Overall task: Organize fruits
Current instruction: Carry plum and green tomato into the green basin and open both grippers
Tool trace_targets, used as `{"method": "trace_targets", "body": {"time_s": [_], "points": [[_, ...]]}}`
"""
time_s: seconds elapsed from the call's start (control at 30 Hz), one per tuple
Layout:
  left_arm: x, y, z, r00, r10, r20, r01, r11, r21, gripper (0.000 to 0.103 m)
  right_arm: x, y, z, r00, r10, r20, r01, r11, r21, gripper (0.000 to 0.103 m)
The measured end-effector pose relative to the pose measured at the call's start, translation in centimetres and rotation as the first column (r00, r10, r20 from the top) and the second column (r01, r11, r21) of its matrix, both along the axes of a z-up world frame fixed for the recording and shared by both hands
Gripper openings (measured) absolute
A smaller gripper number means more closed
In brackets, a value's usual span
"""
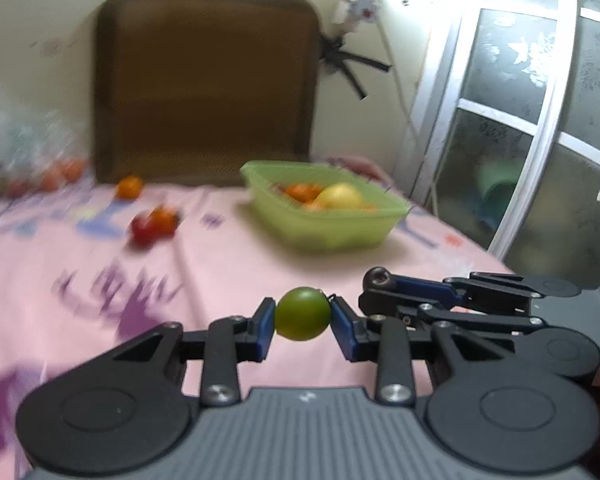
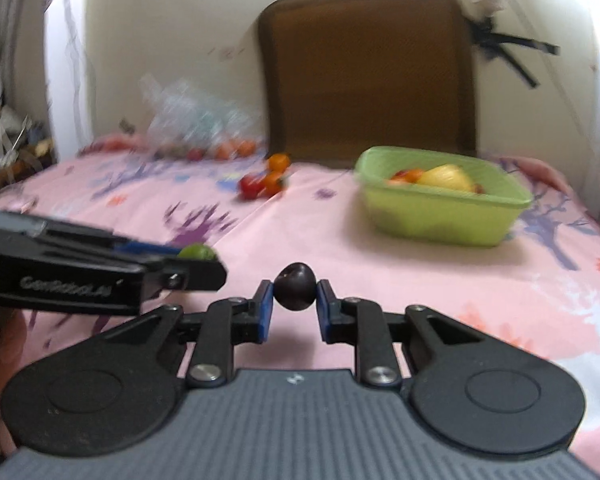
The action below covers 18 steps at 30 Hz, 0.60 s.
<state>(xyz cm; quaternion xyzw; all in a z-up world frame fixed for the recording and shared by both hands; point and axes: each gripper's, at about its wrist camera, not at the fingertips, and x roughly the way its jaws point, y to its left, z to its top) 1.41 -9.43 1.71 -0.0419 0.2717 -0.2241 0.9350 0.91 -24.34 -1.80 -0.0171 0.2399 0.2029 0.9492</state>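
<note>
My left gripper (image 1: 302,320) is shut on a small round green fruit (image 1: 302,313), held above the pink bedsheet (image 1: 100,280). My right gripper (image 2: 294,295) is shut on a dark purple plum-like fruit (image 2: 295,286). The two grippers are side by side; the right gripper (image 1: 376,280) shows at the right of the left wrist view, and the left gripper (image 2: 204,264) with the green fruit (image 2: 196,251) shows at the left of the right wrist view. A green plastic basket (image 1: 340,232) (image 2: 440,224) ahead holds a yellow fruit (image 1: 340,197) (image 2: 446,178) and orange ones.
Loose red and orange fruits (image 1: 154,222) (image 2: 262,185) lie on the sheet left of the basket, with another orange one (image 1: 129,187) behind. A crumpled clear plastic bag (image 2: 196,120) with more fruit sits at the back left. A brown cushion (image 2: 368,68) leans on the wall.
</note>
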Motion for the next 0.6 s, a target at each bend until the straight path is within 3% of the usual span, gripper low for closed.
{"method": "trace_targets", "body": {"time_s": [0.17,0.27,0.4,0.6], "points": [[6.5,-3.4,2.8,1.0,-0.026,-0.002,0.026,0.999,-0.023,0.031,2.4,-3.3,2.1,0.991,-0.093,0.093,0.092,0.996,0.012,0.026],[11.4,-4.9,3.0,0.999,-0.003,-0.032,0.002,0.999,-0.032,0.031,5.2,-5.6,3.0,0.981,-0.147,0.126,0.144,0.989,0.032,0.026],[16.8,-6.2,2.1,0.995,0.043,-0.089,-0.047,0.998,-0.036,0.031,10.3,-8.2,3.2,0.973,-0.211,0.099,0.207,0.977,0.049,0.026],[19.7,-6.9,0.4,0.99,0.074,-0.117,-0.075,0.997,-0.002,0.031,15.1,-9.5,1.4,0.97,-0.244,0.017,0.243,0.969,0.054,0.027]]}}
